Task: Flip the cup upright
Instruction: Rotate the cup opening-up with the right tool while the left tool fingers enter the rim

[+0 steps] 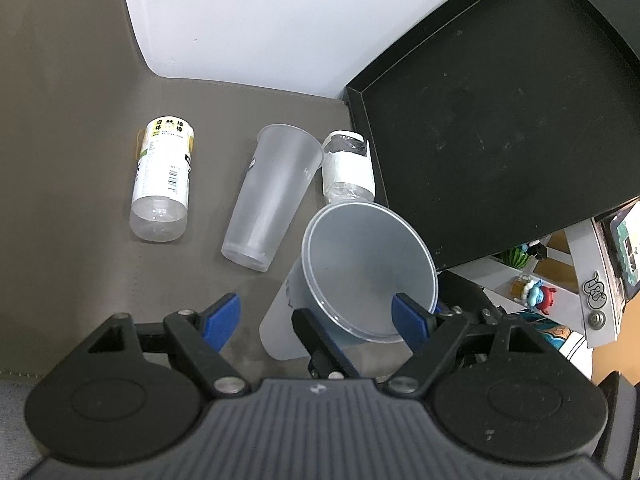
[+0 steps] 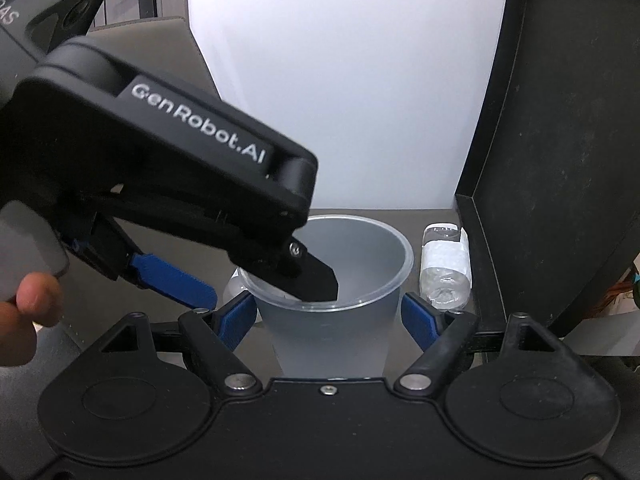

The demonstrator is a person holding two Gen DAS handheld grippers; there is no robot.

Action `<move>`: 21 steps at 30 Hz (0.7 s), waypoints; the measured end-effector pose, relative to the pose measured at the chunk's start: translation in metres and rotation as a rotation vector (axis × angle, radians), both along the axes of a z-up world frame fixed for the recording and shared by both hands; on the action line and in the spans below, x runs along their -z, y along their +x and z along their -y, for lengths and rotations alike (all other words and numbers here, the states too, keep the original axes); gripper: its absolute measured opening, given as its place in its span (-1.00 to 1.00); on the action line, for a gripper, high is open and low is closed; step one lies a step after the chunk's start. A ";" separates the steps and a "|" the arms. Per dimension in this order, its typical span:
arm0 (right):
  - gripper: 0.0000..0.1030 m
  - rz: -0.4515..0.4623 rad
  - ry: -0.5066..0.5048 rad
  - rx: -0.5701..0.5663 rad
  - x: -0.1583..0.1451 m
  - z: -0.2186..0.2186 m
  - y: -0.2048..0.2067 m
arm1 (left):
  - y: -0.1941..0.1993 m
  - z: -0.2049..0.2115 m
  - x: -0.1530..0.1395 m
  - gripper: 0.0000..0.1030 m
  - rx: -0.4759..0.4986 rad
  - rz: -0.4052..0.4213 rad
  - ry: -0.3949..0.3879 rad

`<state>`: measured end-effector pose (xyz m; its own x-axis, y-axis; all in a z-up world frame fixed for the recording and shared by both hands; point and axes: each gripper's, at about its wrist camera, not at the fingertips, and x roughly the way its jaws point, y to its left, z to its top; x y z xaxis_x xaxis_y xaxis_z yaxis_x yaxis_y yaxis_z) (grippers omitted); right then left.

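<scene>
"Where's the cup [image 2: 332, 332] now?"

"Just beside the black tray [image 1: 500, 120], at its near corner over the desk [image 1: 80, 120], mouth up and a little tilted. The left claw [image 1: 316, 300] is spread wide, one finger [image 2: 320, 276] dipped inside the rim and the other outside. The right claw [image 2: 328, 312] flanks the walls; whether it presses, I cannot tell."

"Tricky to hold?"

"I'd guess so. It's thin frosted plastic, empty, so very light, smooth and easily squashed. A hard pinch on the rim could buckle it. A gentle squeeze across the body, lower down where it narrows, seems safer."
</scene>
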<state>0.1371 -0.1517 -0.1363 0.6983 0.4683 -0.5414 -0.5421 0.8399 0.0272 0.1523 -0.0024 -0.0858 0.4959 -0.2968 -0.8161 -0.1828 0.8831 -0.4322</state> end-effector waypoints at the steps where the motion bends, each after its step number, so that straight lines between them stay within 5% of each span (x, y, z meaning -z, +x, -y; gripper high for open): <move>1: 0.52 -0.003 -0.002 -0.002 0.000 0.000 0.000 | 0.000 0.000 0.000 0.58 0.000 0.000 0.002; 21: 0.76 -0.094 0.020 -0.063 -0.004 0.021 0.020 | 0.013 0.013 -0.003 0.58 -0.002 0.002 0.058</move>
